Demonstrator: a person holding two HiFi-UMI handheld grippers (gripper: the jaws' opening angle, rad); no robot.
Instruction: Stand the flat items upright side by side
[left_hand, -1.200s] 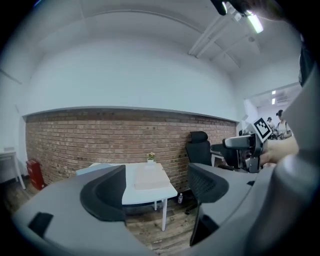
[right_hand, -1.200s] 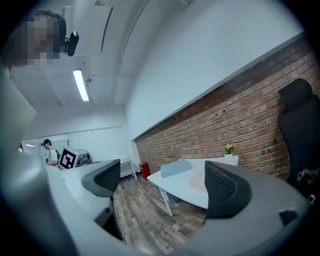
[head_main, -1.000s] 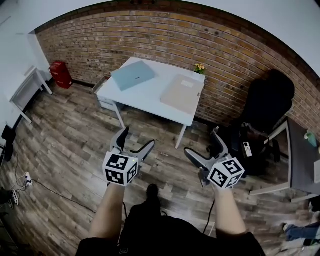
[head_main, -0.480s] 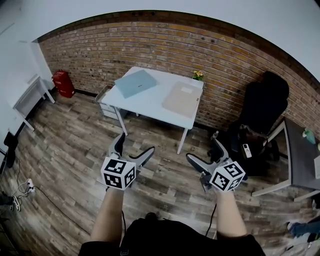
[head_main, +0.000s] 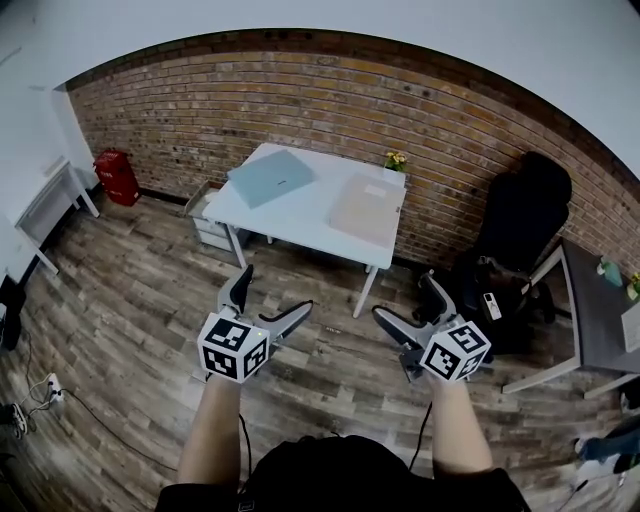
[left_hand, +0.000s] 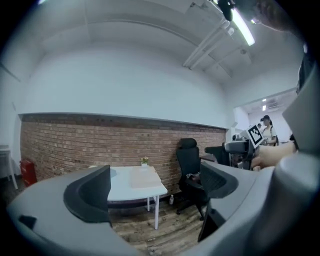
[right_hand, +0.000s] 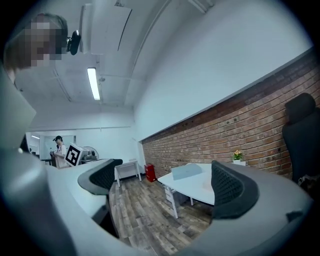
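While the blue folder (head_main: 270, 177) and tan folder (head_main: 366, 208) lie flat, apart, on the white table (head_main: 300, 215) well ahead, the left gripper (head_main: 275, 290), jaws just opening wider, and right gripper (head_main: 403, 297) hang spread and empty.

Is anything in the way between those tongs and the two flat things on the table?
Nothing visible. Only wooden floor separates the left tongs, whose jaws have just been opening on nothing, and the open, empty right tongs from the white table holding the blue flat item and tan flat item.
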